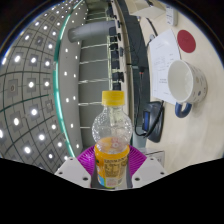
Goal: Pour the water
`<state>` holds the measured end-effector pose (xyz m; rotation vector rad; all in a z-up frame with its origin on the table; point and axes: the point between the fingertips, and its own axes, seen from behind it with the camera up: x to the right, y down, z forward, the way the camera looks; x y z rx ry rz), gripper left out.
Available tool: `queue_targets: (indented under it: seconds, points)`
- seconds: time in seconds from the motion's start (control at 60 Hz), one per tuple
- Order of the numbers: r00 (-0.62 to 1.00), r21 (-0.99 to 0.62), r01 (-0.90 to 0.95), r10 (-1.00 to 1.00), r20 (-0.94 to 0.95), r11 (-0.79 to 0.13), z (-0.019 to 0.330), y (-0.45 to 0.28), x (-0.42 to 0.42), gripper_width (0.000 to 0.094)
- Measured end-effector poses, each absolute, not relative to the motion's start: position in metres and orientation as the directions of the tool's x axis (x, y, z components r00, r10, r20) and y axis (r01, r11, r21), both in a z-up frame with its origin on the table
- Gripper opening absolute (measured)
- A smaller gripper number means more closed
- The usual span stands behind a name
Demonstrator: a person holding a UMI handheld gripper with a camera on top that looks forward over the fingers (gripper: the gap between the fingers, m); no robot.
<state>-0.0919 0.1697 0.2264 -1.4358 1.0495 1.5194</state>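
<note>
A clear plastic bottle with a yellow cap and orange drink in its lower half stands upright between my fingers. My gripper is shut on the bottle, with the purple pads pressing its sides at the label. Beyond and to the right lies a white mug with its opening facing me, resting on a white surface.
A white disc with a red round centre sits beyond the mug. A dark cable or handle shape lies just right of the bottle. A dotted perforated panel fills the left side. A grey cylinder stands far back.
</note>
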Motion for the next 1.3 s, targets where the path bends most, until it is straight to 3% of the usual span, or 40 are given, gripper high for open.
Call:
queue_targets:
  seconds: [0.2, 0.317, 0.433, 0.567, 0.7, 0.817, 0.933, 1.067, 1.117, 1.25, 1.3]
  points:
    - [-0.475, 0.471, -0.815, -0.078, -0.877, -0.336, 0.215, 0.172, -0.058, 0.0406]
    - [-0.528, 0.533, -0.781, -0.111, -0.842, -0.326, 0.189, 0.192, -0.059, 0.0406]
    - [-0.488, 0.503, -0.789, -0.137, -0.862, -0.352, 0.195, 0.174, -0.060, 0.0404]
    - [-0.276, 0.298, -0.863, -0.115, -0.954, -0.409, 0.191, 0.185, -0.062, 0.0406]
    - [0.162, -0.146, -0.884, 0.002, -0.987, -0.445, 0.211, 0.182, -0.039, 0.0407]
    - [0.536, -0.542, -0.756, 0.128, -0.834, -0.366, 0.244, 0.180, 0.007, 0.0408]
    - [0.804, -0.816, -0.523, 0.176, -0.568, -0.246, 0.269, 0.181, 0.062, 0.0408]
    - [0.958, -0.958, -0.236, 0.125, -0.257, -0.163, 0.236, 0.212, 0.123, 0.0407]
    - [0.982, -0.975, -0.146, 0.096, -0.164, -0.168, 0.228, 0.205, 0.146, 0.0406]
    - [0.998, -0.977, -0.004, 0.053, -0.016, -0.212, 0.154, 0.228, 0.182, 0.0406]
    - [0.998, -0.971, 0.016, 0.055, 0.003, -0.237, 0.144, 0.218, 0.188, 0.0405]
